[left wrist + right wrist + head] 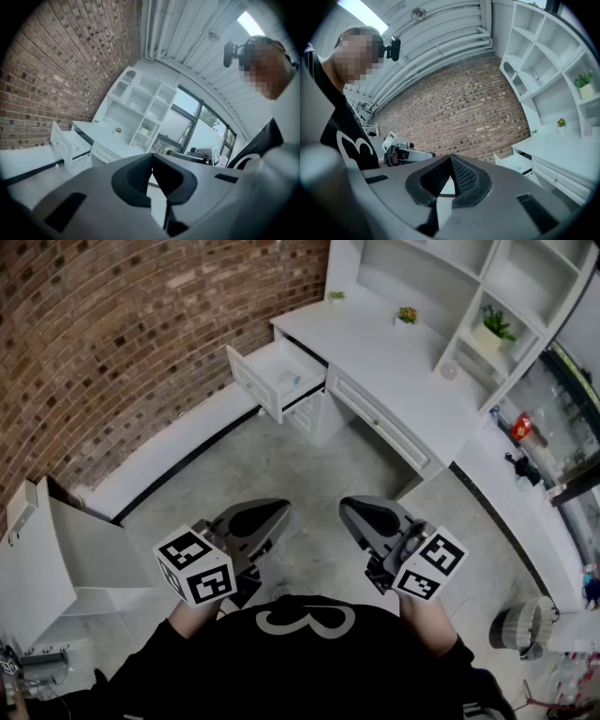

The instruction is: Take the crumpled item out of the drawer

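A red-brown brick wall (pixel 141 334) rises behind a grey concrete floor (pixel 309 484), and a long white desk with open shelving (pixel 394 362) runs along the right. At the desk's left end a white drawer (pixel 246 381) stands pulled out over the floor. Your left gripper (pixel 279 509) and right gripper (pixel 349 509), both grey with marker cubes, hang close to your body. Each has its jaws closed tip to tip and grips nothing. A small pale, bluish crumpled item (pixel 290 381), too small to identify, lies near the middle of the drawer's bottom. It is well apart from both grippers, ahead of you and slightly left across the open floor. The likely hazards are these. If you arrive with the jaws closed, you would shove the light item towards a back corner instead of gripping it. If you come in low, you could knock the drawer's front panel or its side rim.
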Motion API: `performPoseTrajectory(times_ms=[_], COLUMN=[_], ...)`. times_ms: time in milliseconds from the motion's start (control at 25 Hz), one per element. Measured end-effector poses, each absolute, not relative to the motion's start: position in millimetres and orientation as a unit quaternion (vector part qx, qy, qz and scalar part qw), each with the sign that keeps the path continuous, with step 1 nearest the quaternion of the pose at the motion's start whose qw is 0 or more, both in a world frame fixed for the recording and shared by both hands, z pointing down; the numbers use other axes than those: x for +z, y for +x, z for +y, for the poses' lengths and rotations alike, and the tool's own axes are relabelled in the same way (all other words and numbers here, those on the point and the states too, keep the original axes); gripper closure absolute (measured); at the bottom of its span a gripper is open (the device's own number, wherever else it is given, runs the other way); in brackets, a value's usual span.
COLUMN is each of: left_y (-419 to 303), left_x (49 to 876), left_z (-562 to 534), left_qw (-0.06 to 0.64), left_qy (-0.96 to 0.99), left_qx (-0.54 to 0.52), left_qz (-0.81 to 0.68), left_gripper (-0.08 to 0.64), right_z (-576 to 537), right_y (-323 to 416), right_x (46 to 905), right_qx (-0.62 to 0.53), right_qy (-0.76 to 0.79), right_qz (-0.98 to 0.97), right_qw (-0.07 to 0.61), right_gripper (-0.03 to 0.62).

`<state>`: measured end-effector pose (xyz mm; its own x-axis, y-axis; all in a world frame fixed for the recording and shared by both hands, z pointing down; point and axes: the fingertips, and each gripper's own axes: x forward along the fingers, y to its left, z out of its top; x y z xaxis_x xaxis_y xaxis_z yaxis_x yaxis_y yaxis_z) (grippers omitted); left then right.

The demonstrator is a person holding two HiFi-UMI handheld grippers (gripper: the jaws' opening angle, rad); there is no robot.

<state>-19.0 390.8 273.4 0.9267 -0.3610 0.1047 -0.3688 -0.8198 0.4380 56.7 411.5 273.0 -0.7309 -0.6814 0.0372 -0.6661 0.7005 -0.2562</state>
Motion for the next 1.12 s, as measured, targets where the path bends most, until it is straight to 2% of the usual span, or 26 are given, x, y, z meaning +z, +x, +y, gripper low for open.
performPoseTrajectory(times_ms=[200, 520, 1040, 1120], left_y=[-26, -47, -99, -105], left_x=[273, 274, 268, 268], left_z=[380, 359, 340, 339], left_qw=[0.230, 0.228, 0.207, 0.206], left_qy=[0.954, 0.954, 0.956, 0.955], left_qx=[0.009, 0.000, -0.010, -0.011], left_qz=[-0.191, -0.194, -0.208, -0.213], left_gripper=[0.557, 0.557, 0.557, 0.557], right_z=[403, 382, 350, 347], right_y=[50, 34, 7, 3], right_x=[269, 257, 244, 246], right_qx=[-0.120, -0.101, -0.071, -0.068], right_qy=[-0.364, -0.372, -0.403, -0.404], right_qz=[0.923, 0.922, 0.911, 0.911], right_qw=[0.022, 0.050, 0.048, 0.040], right_gripper=[0.583, 0.568, 0.230, 0.208])
